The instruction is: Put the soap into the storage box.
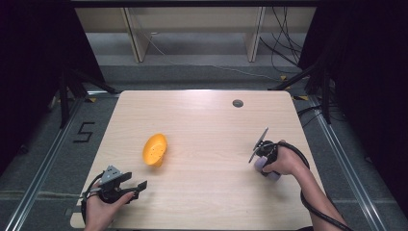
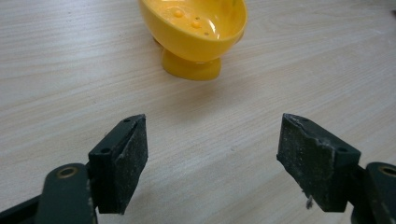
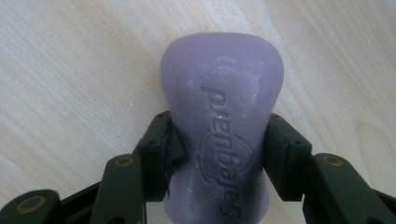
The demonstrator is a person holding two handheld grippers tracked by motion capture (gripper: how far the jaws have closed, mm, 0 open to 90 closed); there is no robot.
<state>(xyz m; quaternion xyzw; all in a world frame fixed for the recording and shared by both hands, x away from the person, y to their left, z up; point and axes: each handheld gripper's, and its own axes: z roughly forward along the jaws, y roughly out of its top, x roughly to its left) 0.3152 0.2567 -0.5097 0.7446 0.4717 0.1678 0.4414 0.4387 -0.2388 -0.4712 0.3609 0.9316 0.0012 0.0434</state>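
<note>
Two items sit on the pale wood-grain desk (image 1: pixel 202 120). The right tongs (image 3: pixel 217 154) are clamped on a waisted, matte purple soap bar (image 3: pixel 222 116) with embossed lettering, at the desk's right. The left tongs (image 2: pixel 212 154) stand apart, facing a glossy yellow perforated footed dish (image 2: pixel 196 28) nearby.

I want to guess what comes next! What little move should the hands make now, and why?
Probably carry the purple soap bar left toward the yellow plastic soap dish. The right gripper is already shut on the bar, the dish looks empty, and the left gripper waits open just short of it.
</note>
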